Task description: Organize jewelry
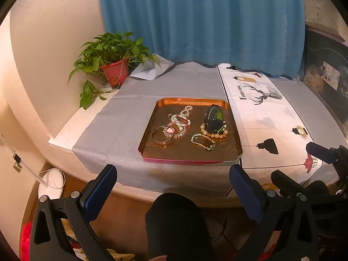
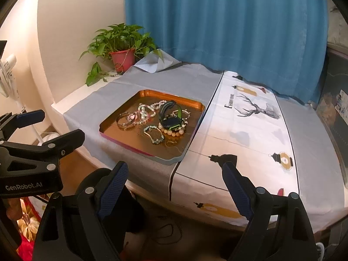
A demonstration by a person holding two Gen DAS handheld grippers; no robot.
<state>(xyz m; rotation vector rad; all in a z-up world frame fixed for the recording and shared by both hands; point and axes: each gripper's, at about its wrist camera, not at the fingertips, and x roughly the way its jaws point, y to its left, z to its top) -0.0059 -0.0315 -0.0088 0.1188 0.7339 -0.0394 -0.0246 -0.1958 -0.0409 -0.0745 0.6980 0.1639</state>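
Hovering wide apart and empty, the left gripper (image 1: 173, 187) and right gripper (image 2: 175, 184) faced the shallow copper-coloured metal tray (image 1: 150, 128) of tangled bracelets, ahead of the fingers, nearer the left.

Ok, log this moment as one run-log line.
left claw: open, empty | right claw: open, empty | jewelry: all in copper tray

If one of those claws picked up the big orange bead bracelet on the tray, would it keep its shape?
Probably not: the orange bead bracelet looks strung, so it would likely sag. The black-and-green watch lies over it, so it may drag. The round beads could slip.
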